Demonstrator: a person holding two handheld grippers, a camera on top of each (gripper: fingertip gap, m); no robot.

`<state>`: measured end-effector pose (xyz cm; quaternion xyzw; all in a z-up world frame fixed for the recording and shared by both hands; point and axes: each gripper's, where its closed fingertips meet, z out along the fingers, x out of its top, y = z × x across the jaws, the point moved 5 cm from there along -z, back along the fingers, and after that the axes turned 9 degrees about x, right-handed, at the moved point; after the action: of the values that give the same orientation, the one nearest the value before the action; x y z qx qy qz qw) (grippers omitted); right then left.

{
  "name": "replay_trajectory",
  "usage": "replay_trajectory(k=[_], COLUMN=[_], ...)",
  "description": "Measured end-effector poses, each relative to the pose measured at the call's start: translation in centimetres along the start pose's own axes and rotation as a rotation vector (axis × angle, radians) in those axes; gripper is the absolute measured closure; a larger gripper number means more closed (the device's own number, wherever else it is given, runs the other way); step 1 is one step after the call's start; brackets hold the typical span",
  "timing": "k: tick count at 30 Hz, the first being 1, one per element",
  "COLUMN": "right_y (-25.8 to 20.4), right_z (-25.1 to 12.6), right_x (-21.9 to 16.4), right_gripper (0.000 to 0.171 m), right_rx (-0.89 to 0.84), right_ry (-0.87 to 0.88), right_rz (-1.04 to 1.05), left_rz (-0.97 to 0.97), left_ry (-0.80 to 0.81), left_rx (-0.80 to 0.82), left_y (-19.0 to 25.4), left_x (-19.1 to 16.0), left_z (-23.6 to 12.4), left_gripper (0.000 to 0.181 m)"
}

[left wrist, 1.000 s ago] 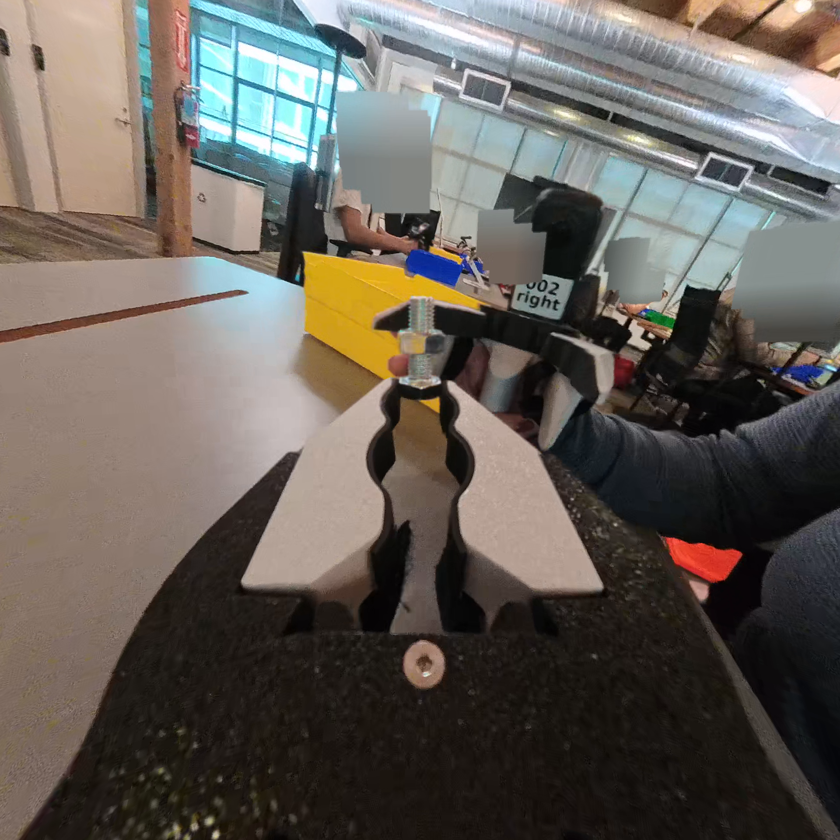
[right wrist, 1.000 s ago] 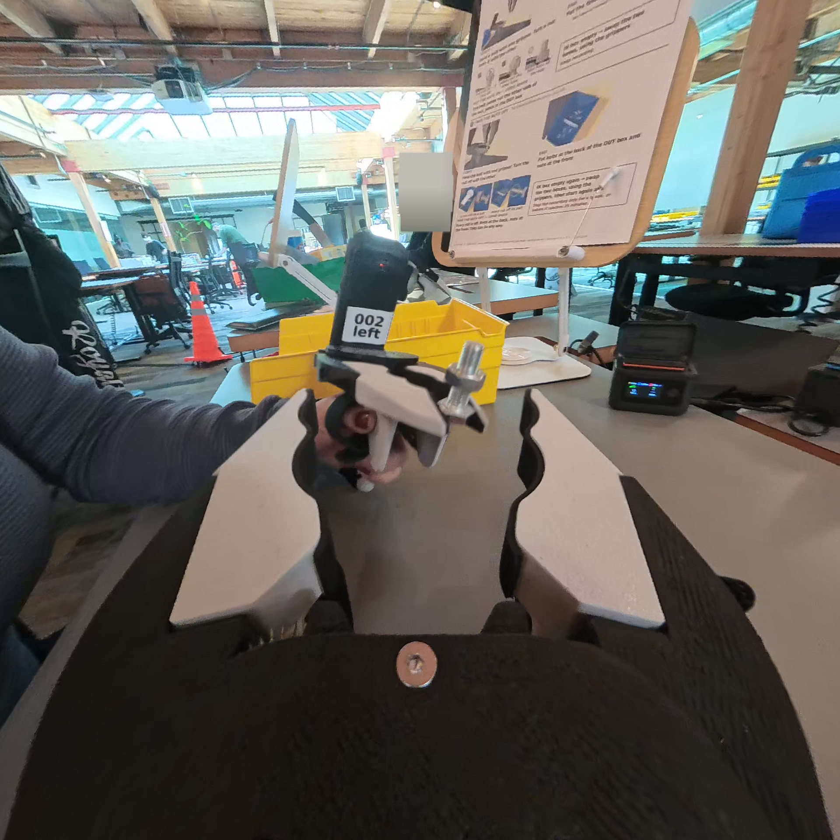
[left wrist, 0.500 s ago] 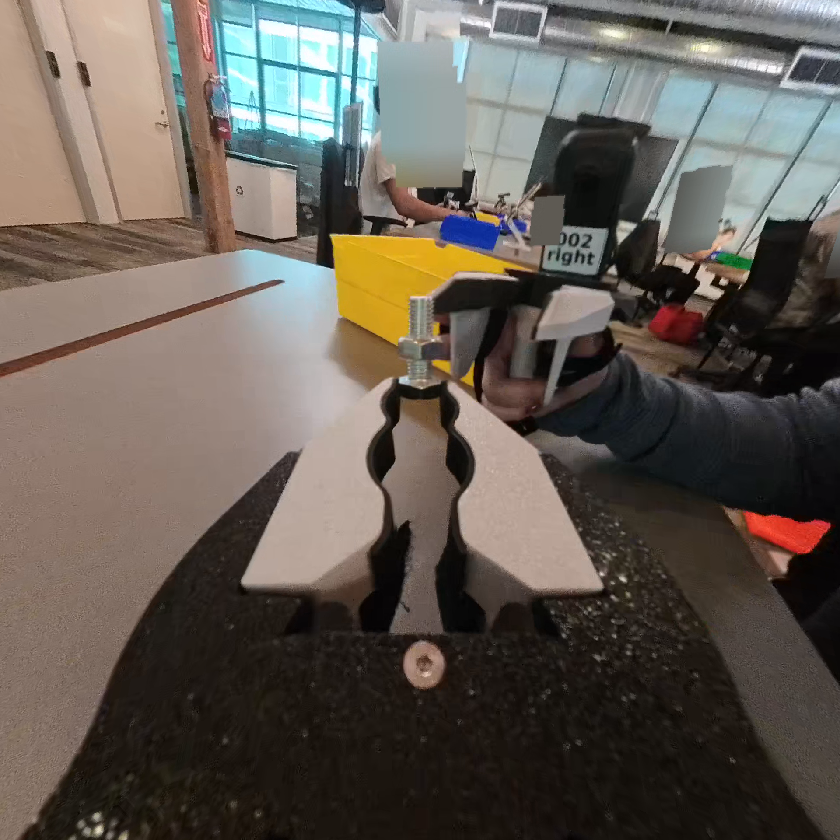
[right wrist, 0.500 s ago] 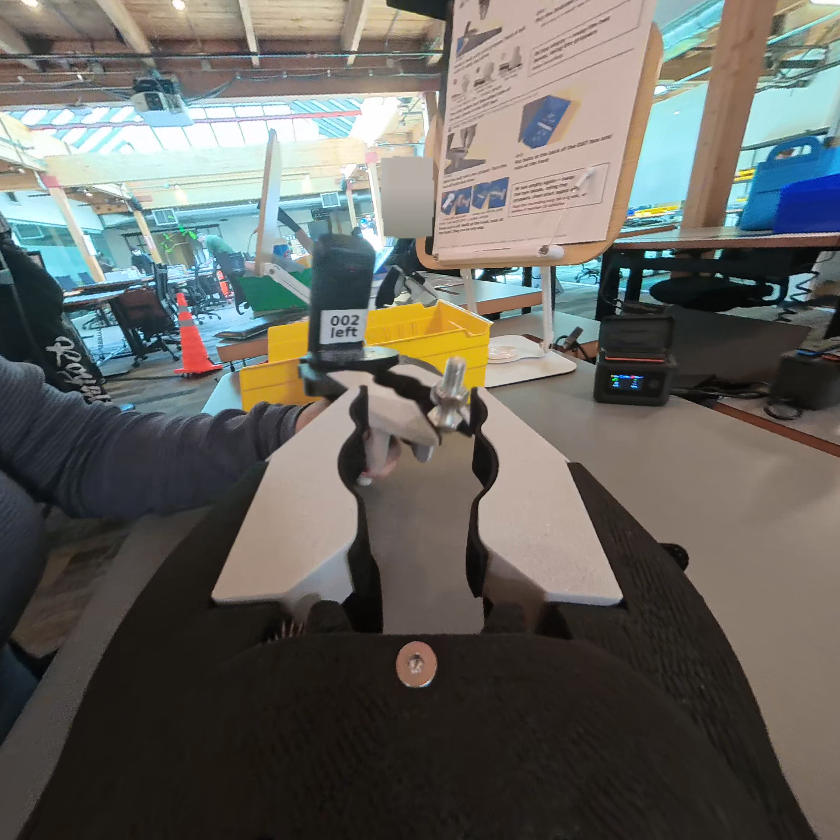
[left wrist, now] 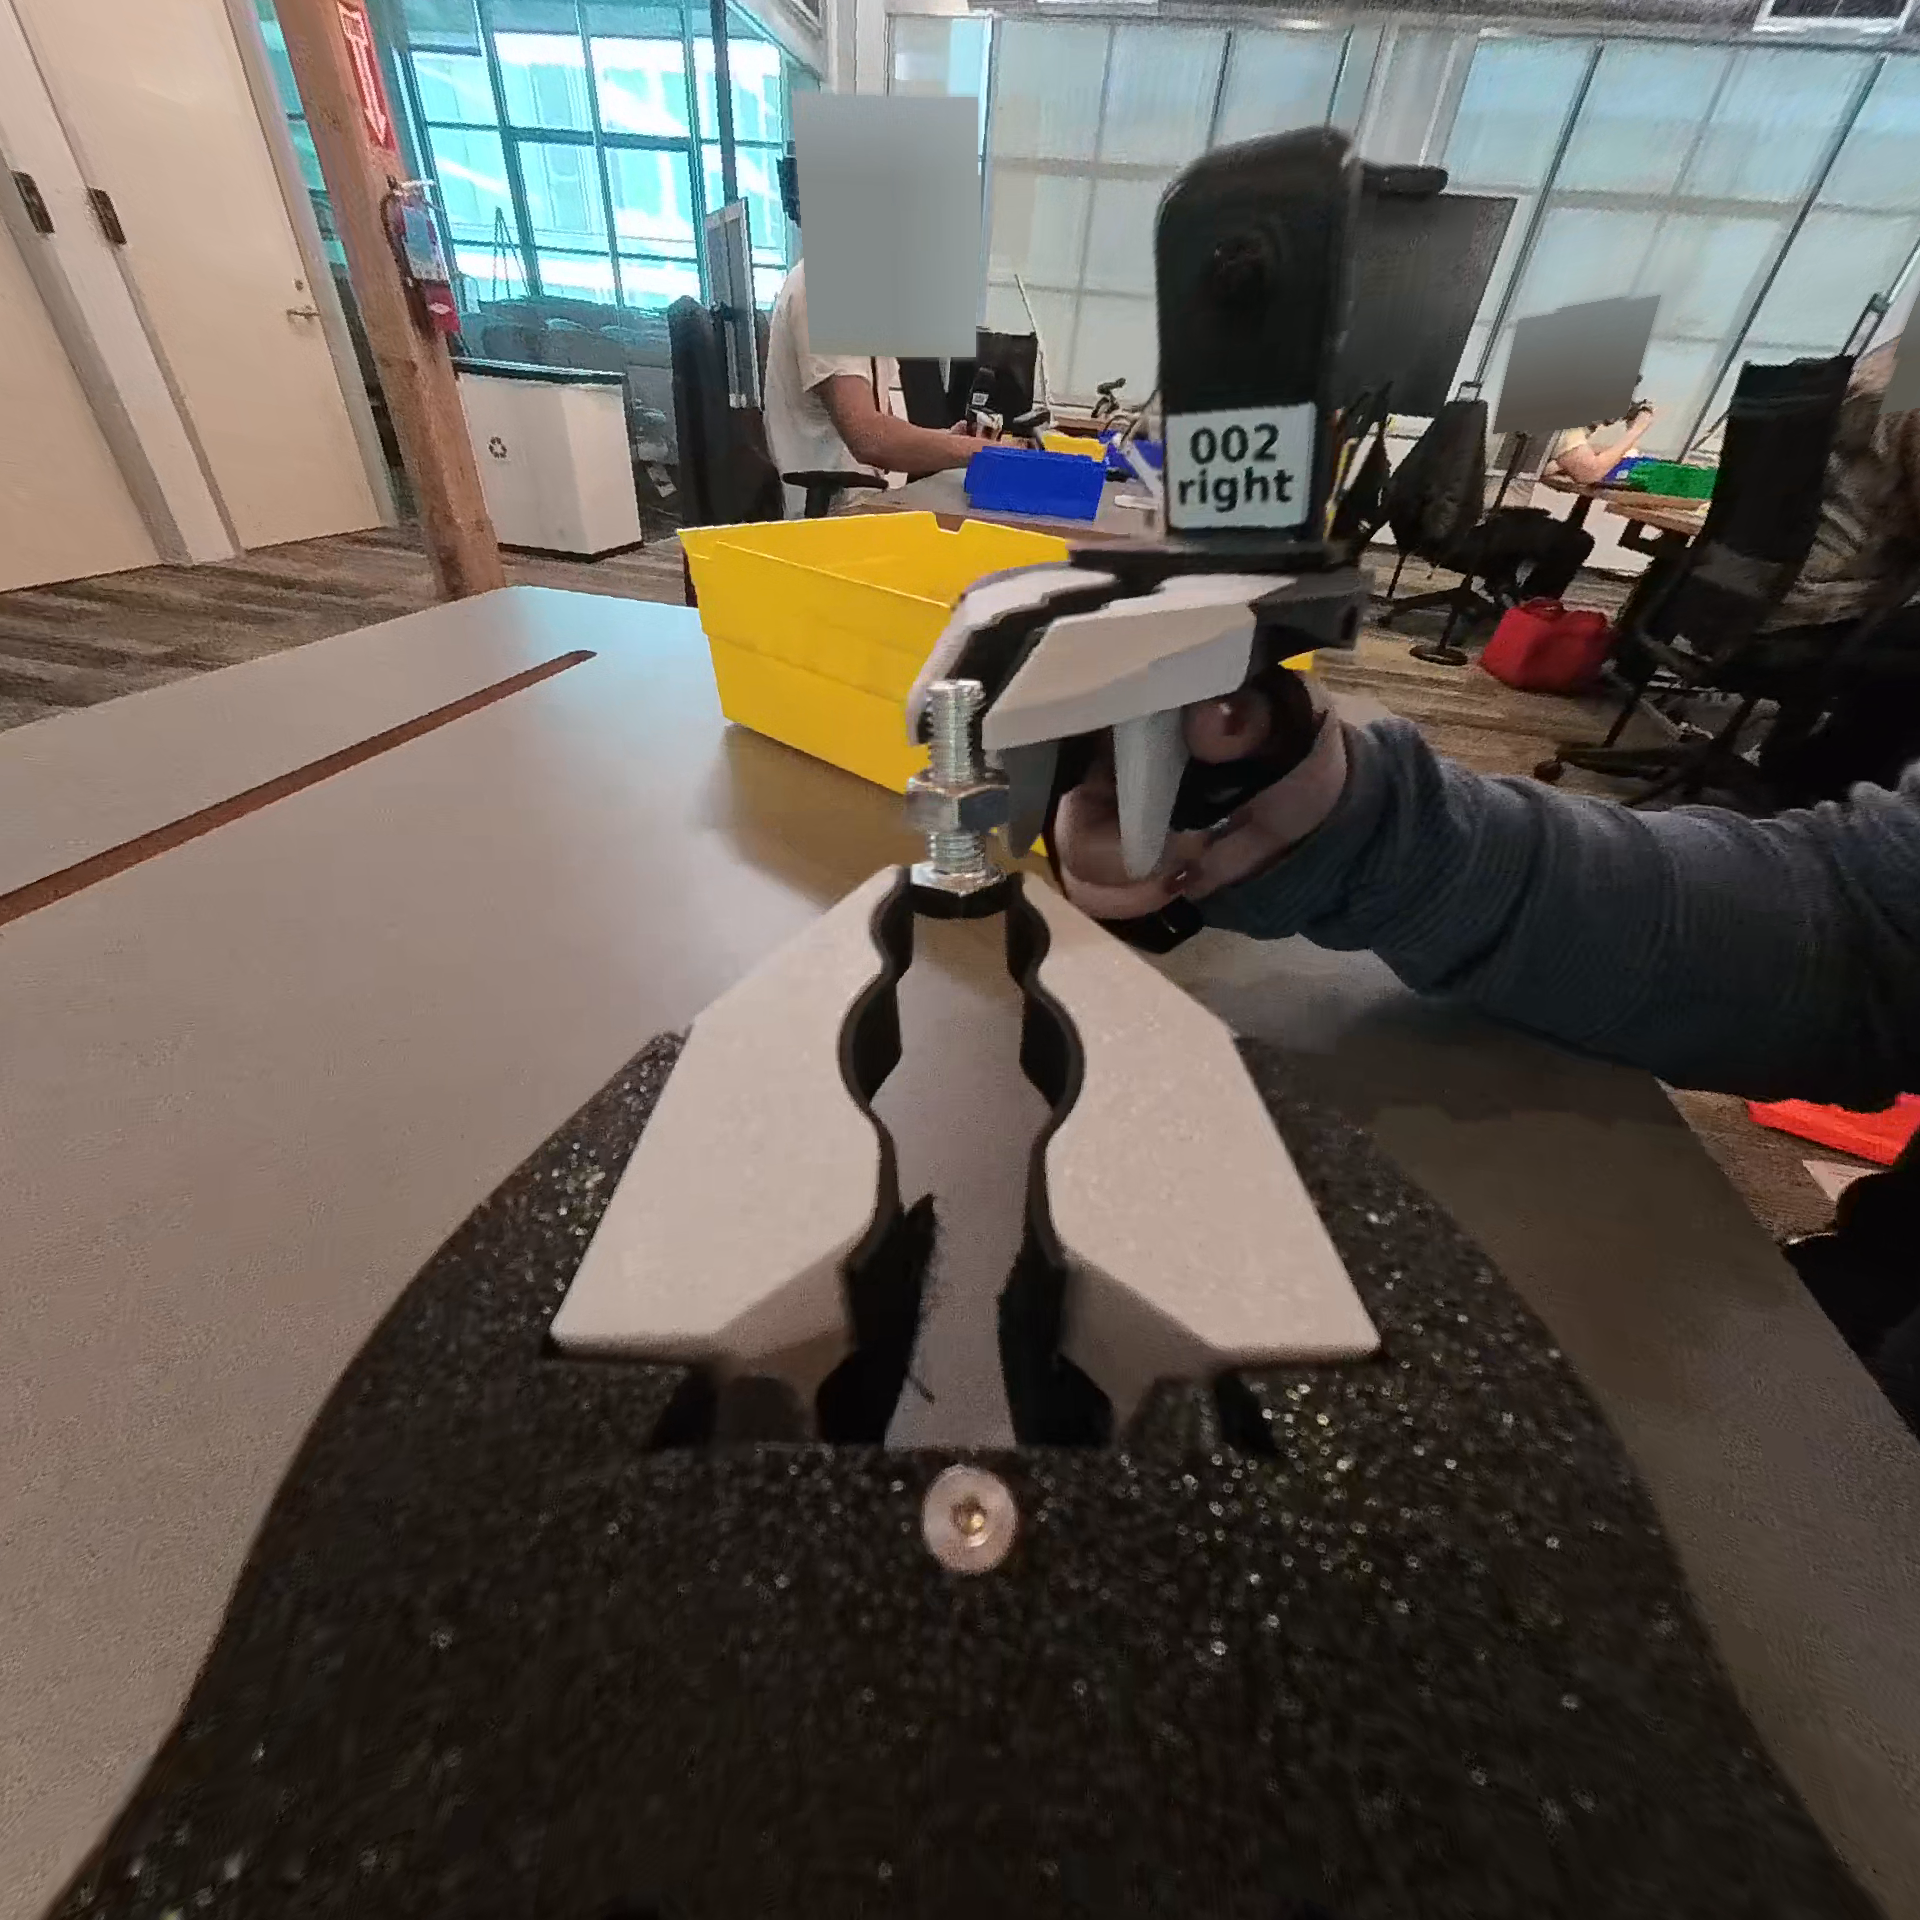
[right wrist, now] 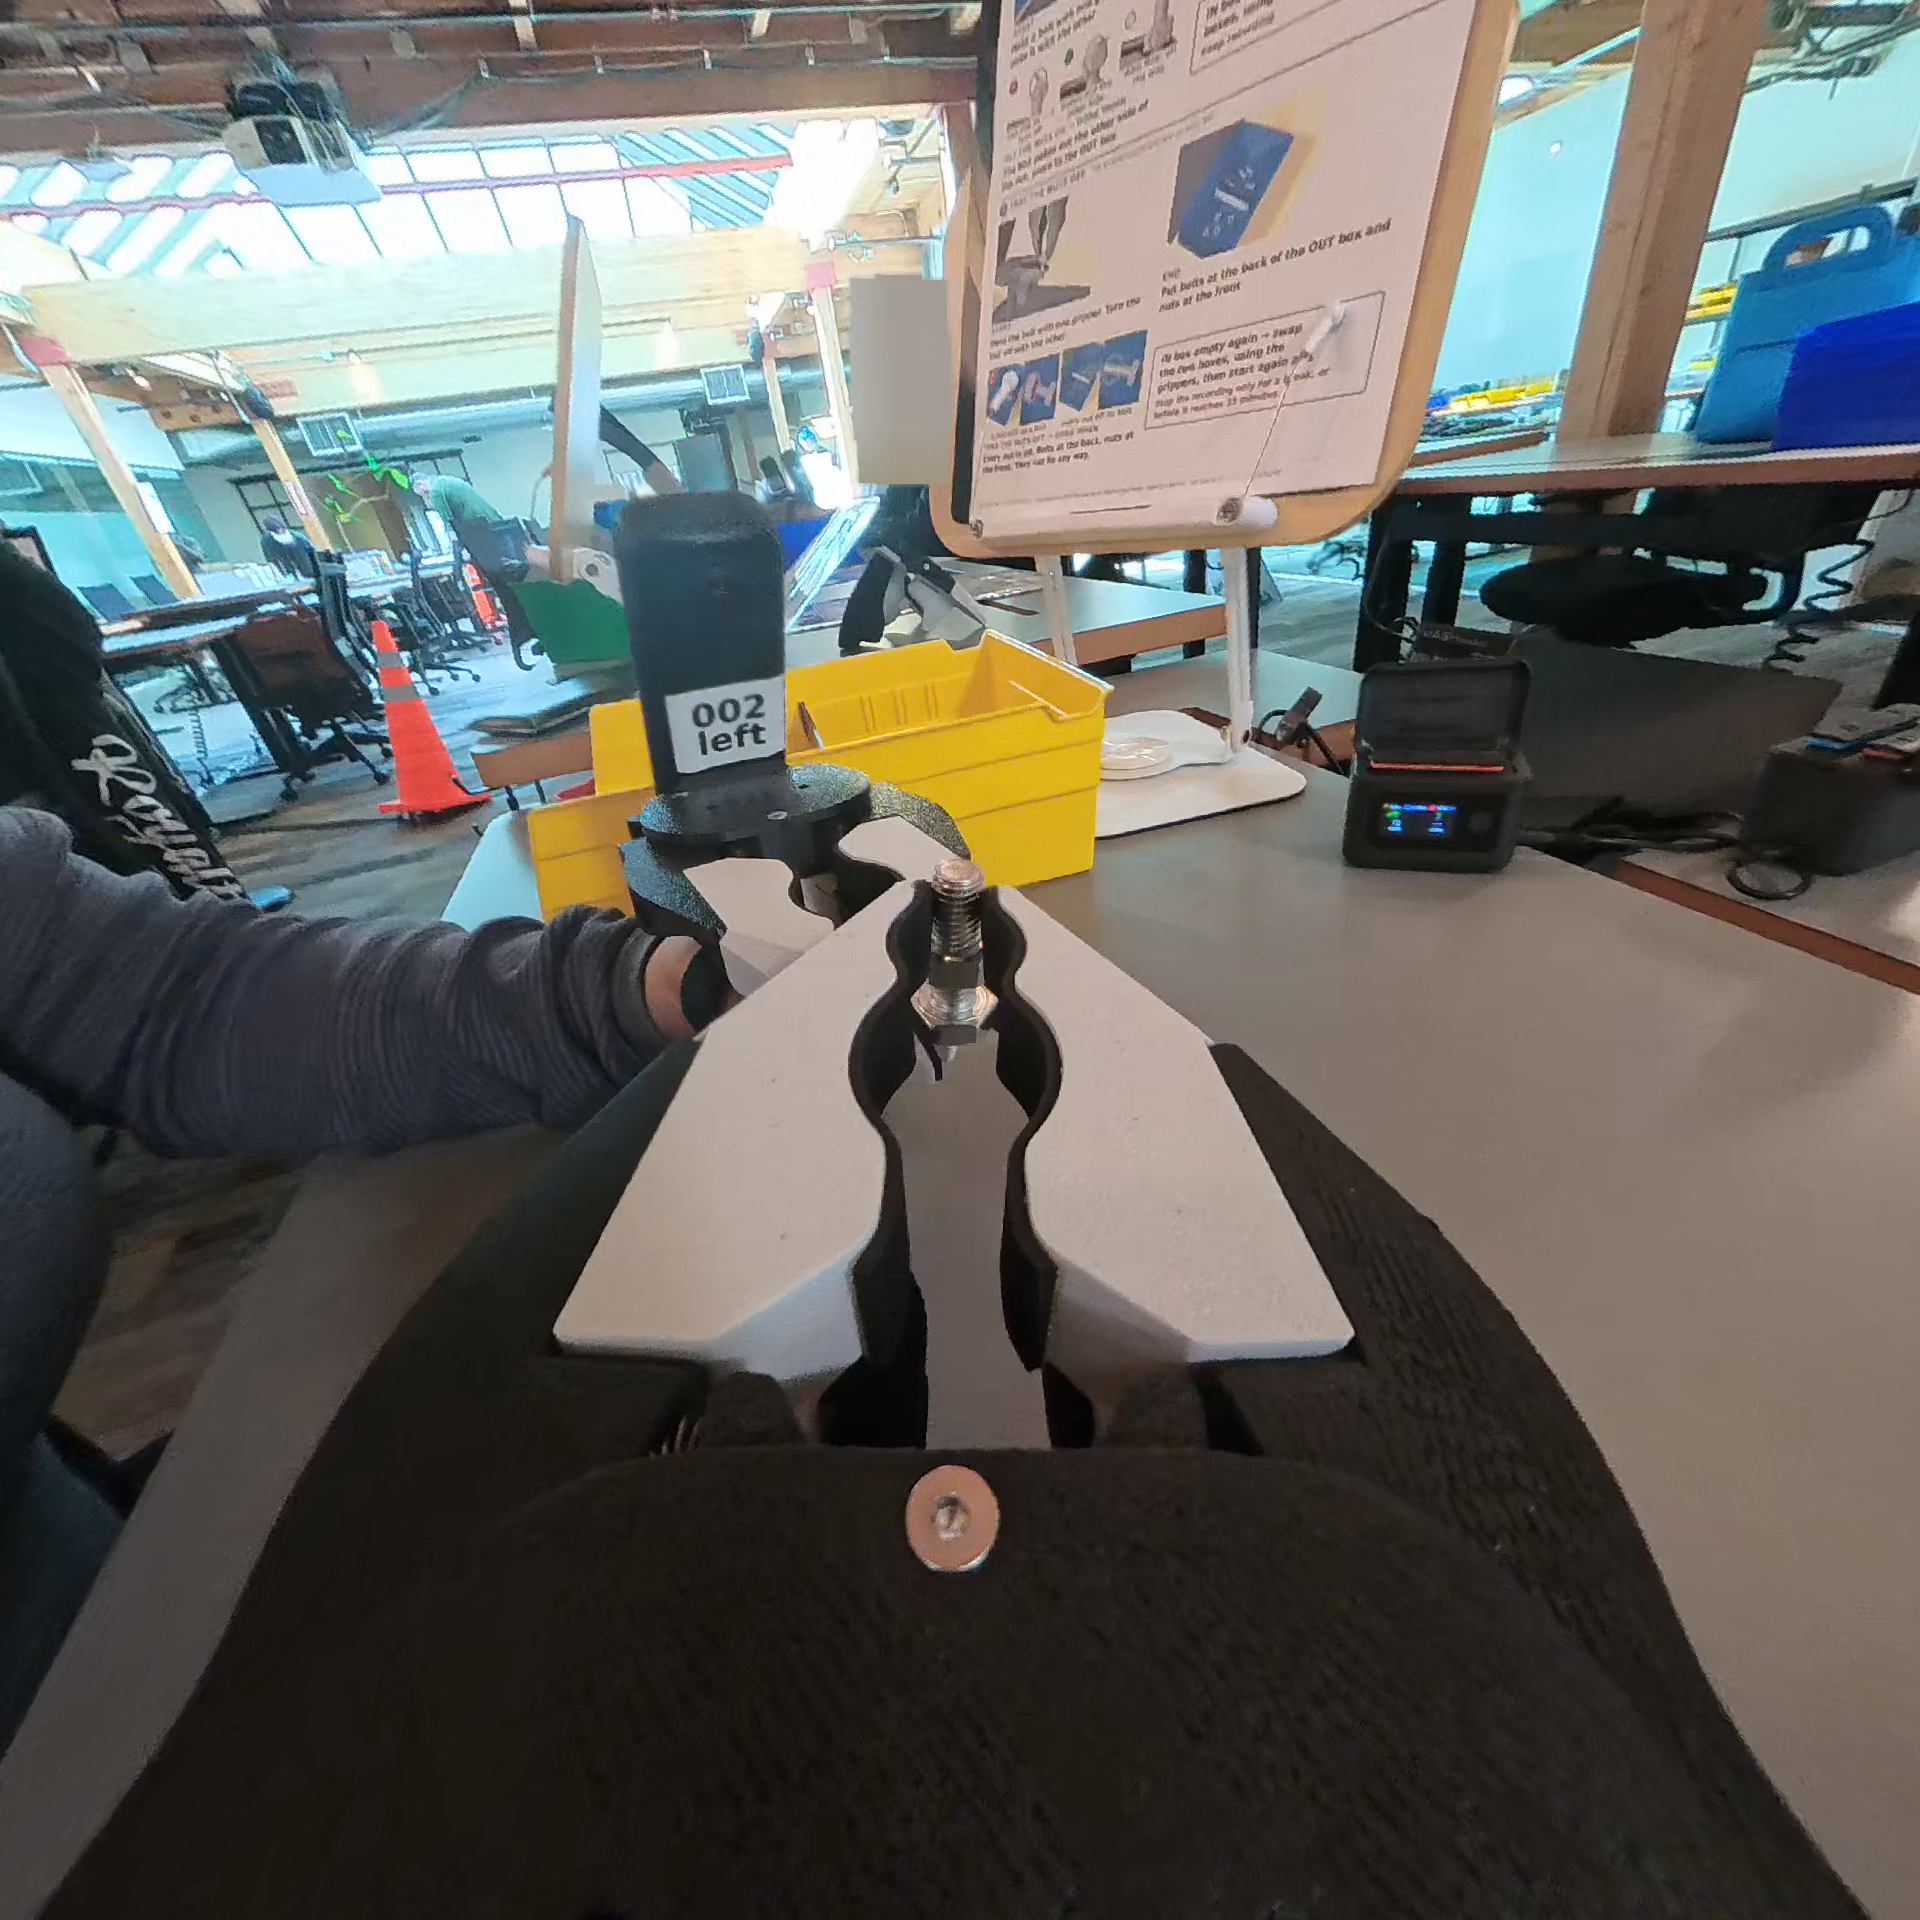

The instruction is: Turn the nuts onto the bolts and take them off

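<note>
My left gripper (left wrist: pixel 961 896) is shut on the head of a silver bolt (left wrist: pixel 954 743) and holds it upright above the table, threads pointing up. A silver hex nut (left wrist: pixel 954 802) sits about halfway up the threads. My right gripper (left wrist: pixel 948 698) comes in from the right and is shut on the threaded top end, above the nut. In the right wrist view the bolt (right wrist: pixel 956 925) lies clamped between my right gripper's (right wrist: pixel 956 909) pads, and the nut (right wrist: pixel 954 1003) sits just behind the tips. The left gripper's body (right wrist: pixel 743 821) shows beyond; its fingertips are hidden there.
A yellow bin (left wrist: pixel 831 623) stands on the grey table (left wrist: pixel 312 935) behind the grippers; it also shows in the right wrist view (right wrist: pixel 935 727). An instruction board on a white stand (right wrist: pixel 1195 260) and a small black device (right wrist: pixel 1434 769) stand at the right. Only a small space, under 4 cm, lies between the two pairs of fingers. The small black device (right wrist: pixel 1434 769) is about 35 centimeters from both grippers' fingertips.
My right gripper was wide open, moved onto the bolt and shut on its threaded end. My left gripper has kept its hold on the bolt head.
</note>
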<state>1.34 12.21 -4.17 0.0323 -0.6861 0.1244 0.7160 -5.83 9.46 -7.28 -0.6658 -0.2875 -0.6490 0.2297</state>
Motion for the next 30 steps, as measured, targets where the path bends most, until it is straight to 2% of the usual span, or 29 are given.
replay_trajectory(k=[3, 4, 5, 6, 8, 10, 12, 15, 17, 19, 21, 30], right_y=[-0.3, -0.5, -0.7, -1.0, -1.8, -2.2, -1.6, 0.0, 0.6, 1.1, 1.4, 2.5], right_z=[-0.1, -0.2, -0.5, -1.1, -3.2, -6.9, -11.5, -18.6, -22.1, -24.4, -25.7, -26.7], right_x=[0.4, 0.7, 1.2, 2.0, 4.4, 6.3, 6.5, 4.7, 2.4, 0.4, -1.1, -5.1], right_gripper=[0.164, 0.164, 0.164, 0.164, 0.164, 0.164, 0.164, 0.164, 0.164, 0.164, 0.164, 0.163], right_rx=[0.0, 0.004, -0.006, -0.03, -0.109, -0.286, -0.524, -0.875, -0.972, -0.993, -0.977, -0.884], right_ry=[-0.006, -0.008, -0.012, -0.016, -0.003, -0.04, -0.184, -0.518, -0.745, -0.922, -1.024, -1.145], right_rz=[-0.028, -0.035, -0.058, -0.094, -0.178, -0.259, -0.281, -0.146, 0.029, 0.185, 0.308, 0.564], left_rz=[0.023, 0.027, 0.021, 0.016, 0.014, 0.023, 0.04, 0.071, 0.073, 0.057, 0.051, 0.038], left_ry=[0.036, 0.05, 0.053, 0.049, 0.064, 0.079, 0.069, 0.002, -0.031, -0.05, -0.06, -0.079], left_rx=[0.016, 0.029, 0.05, 0.067, 0.122, 0.195, 0.242, 0.261, 0.265, 0.26, 0.259, 0.258], left_y=[0.3, 0.3, 0.2, 0.0, -0.4, -1.0, -1.4, -1.6, -1.8, -1.8, -1.9, -2.1], left_x=[0.3, 0.5, 0.6, 0.6, 0.7, 0.7, 0.6, -0.2, -0.7, -1.1, -1.3, -1.3], left_z=[0.0, 0.0, 0.1, 0.1, 0.1, 0.0, 0.0, 0.3, 0.6, 0.8, 0.8, 0.7], left_gripper=[0.166, 0.155, 0.135, 0.125, 0.111, 0.105, 0.104, 0.112, 0.114, 0.115, 0.115, 0.117])
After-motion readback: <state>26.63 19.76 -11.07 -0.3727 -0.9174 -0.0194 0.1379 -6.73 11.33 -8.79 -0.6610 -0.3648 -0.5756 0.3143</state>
